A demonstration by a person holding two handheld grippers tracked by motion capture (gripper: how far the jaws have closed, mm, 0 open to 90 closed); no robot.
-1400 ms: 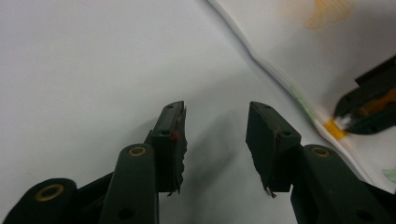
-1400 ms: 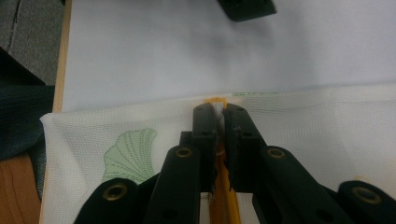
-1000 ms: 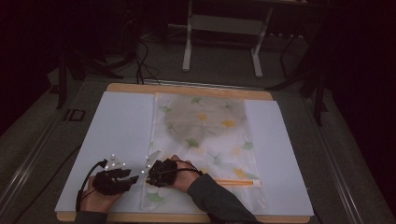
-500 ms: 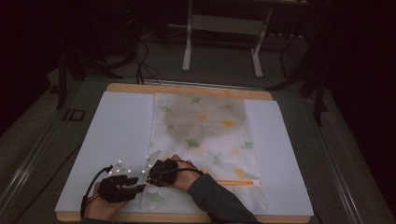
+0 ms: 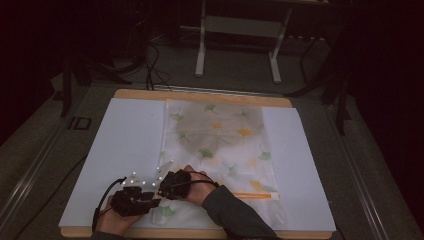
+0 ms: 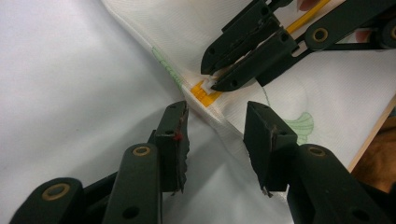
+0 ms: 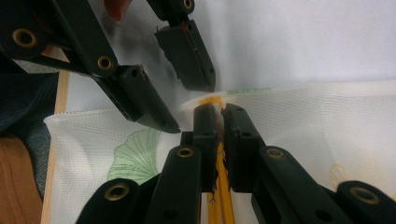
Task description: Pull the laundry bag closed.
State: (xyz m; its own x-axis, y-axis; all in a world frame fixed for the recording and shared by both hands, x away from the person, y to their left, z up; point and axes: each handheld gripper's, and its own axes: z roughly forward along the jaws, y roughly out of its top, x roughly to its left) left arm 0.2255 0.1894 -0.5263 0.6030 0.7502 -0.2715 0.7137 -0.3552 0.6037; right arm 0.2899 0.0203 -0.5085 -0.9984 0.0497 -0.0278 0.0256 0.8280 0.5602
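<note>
A white mesh bag (image 5: 220, 135) printed with green and yellow leaves lies flat on the table. Its orange zipper (image 5: 252, 195) runs along the near edge. My right gripper (image 7: 219, 112) is shut on the zipper pull (image 6: 205, 91) at the bag's near left corner. My left gripper (image 6: 217, 126) stands open right beside it, and its jaws have just been closing. The raised bag edge (image 6: 224, 123) lies between its pads, which do not press on it. In the high view the left gripper (image 5: 150, 196) and right gripper (image 5: 164, 189) meet tip to tip.
The bag rests on a white sheet (image 5: 125, 145) over a wooden board (image 5: 200, 95). The board's near edge (image 6: 369, 140) is close behind my left jaws. A metal stand (image 5: 240, 30) is on the dark floor beyond the table.
My left hand has slid a little toward the table's near edge and closer in beside the right gripper. The right hand and the bag have stayed put.
</note>
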